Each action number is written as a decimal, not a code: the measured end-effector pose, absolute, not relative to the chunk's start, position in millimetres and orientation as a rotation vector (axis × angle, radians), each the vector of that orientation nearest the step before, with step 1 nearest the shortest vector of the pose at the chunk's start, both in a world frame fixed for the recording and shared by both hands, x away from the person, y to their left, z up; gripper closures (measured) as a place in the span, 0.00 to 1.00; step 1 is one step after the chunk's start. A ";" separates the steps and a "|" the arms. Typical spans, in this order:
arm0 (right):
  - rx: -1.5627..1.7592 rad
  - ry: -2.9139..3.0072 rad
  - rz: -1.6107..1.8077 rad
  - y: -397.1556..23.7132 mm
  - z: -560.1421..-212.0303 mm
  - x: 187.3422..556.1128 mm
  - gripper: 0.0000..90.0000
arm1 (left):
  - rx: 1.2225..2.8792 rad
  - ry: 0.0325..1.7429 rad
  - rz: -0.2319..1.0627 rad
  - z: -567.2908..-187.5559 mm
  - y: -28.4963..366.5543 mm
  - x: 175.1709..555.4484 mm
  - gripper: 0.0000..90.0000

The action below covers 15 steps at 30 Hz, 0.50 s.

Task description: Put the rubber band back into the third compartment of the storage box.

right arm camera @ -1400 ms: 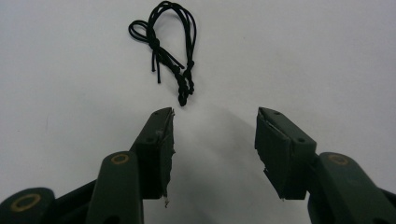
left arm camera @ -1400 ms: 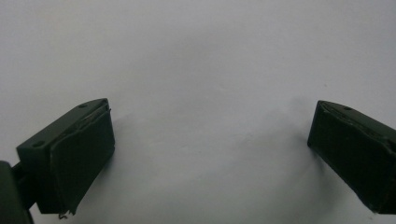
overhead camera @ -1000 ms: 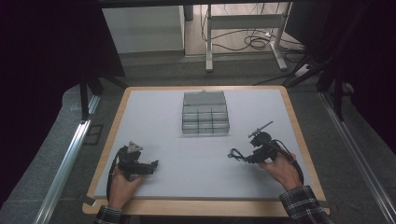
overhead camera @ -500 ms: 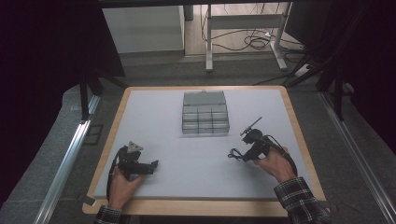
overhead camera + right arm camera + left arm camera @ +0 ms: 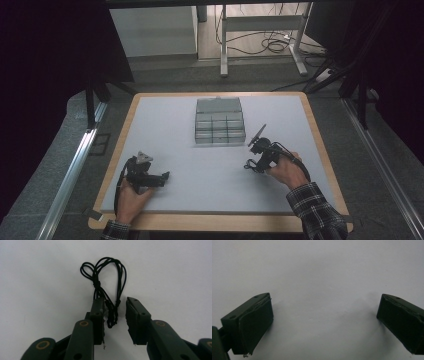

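Black thin cord (image 5: 106,287), tied in a loopy little bundle, lies on the white worktop (image 5: 165,125), right between the fingers (image 5: 98,315) of the right gripper (image 5: 115,315). They've just been closing on it and stand narrow now, one pad touching the cord, not pinched yet. So the pick-up is barely started, I'd say. The compartment box (image 5: 220,121) sits nearby, just beyond. The left gripper (image 5: 322,322) rests with its fingers wide, nothing between them.
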State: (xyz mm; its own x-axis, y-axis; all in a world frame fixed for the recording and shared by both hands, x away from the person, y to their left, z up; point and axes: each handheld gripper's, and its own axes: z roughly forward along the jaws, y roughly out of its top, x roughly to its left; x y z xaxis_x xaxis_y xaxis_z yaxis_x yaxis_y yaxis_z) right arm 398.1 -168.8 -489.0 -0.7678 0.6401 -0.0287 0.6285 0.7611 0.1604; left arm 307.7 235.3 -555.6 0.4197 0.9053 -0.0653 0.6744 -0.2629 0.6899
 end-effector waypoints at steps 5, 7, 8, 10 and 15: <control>1.021 2.886 0.170 -164.1 -490.4 399.4 0.88 | 2.027 1.332 0.457 -555.6 235.3 307.7 0.01; 1.016 2.899 0.164 -163.1 -490.4 399.6 0.92 | 2.027 1.333 0.457 -555.6 235.3 307.7 0.01; 1.016 2.899 0.164 -163.1 -490.4 399.6 0.92 | 2.027 1.333 0.457 -555.6 235.3 307.7 0.01; 1.026 2.903 0.151 -162.0 -489.6 400.1 0.94 | 2.027 1.332 0.457 -555.6 235.3 307.7 0.01; 1.052 2.907 0.203 -163.3 -483.1 400.8 0.96 | 2.027 1.333 0.457 -555.6 235.3 307.7 0.01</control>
